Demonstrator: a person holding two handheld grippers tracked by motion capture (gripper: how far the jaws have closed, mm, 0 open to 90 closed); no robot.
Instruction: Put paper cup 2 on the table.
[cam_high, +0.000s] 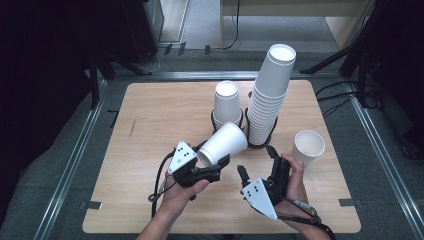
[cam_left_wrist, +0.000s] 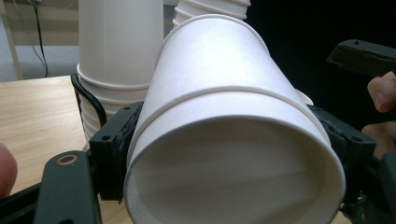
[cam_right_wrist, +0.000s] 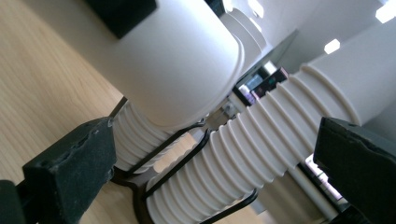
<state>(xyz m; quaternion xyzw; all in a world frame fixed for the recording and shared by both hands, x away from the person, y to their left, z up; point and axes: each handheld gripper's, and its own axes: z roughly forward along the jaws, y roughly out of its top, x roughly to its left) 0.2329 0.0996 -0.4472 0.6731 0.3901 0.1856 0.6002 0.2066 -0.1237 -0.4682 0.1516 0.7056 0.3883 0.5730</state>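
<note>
My left gripper (cam_high: 212, 157) is shut on a white paper cup (cam_high: 223, 144), held on its side near the rim with the mouth toward me. In the left gripper view the cup (cam_left_wrist: 233, 140) sits between both jaws of the left gripper (cam_left_wrist: 231, 156), and a second rim line suggests two nested cups. My right gripper (cam_high: 256, 160) stands open just right of it, nothing between its fingers. In the right gripper view the right gripper (cam_right_wrist: 215, 168) faces the tall cup stack (cam_right_wrist: 261, 144) and the short stack (cam_right_wrist: 140, 135), with the held cup (cam_right_wrist: 177, 60) above.
A tall stack of white cups (cam_high: 267, 100) and a short stack (cam_high: 227, 102) stand in black wire holders at the table's back middle. A single upright cup (cam_high: 308, 146) stands right of my right hand. The wooden table (cam_high: 150, 125) has bare room on the left.
</note>
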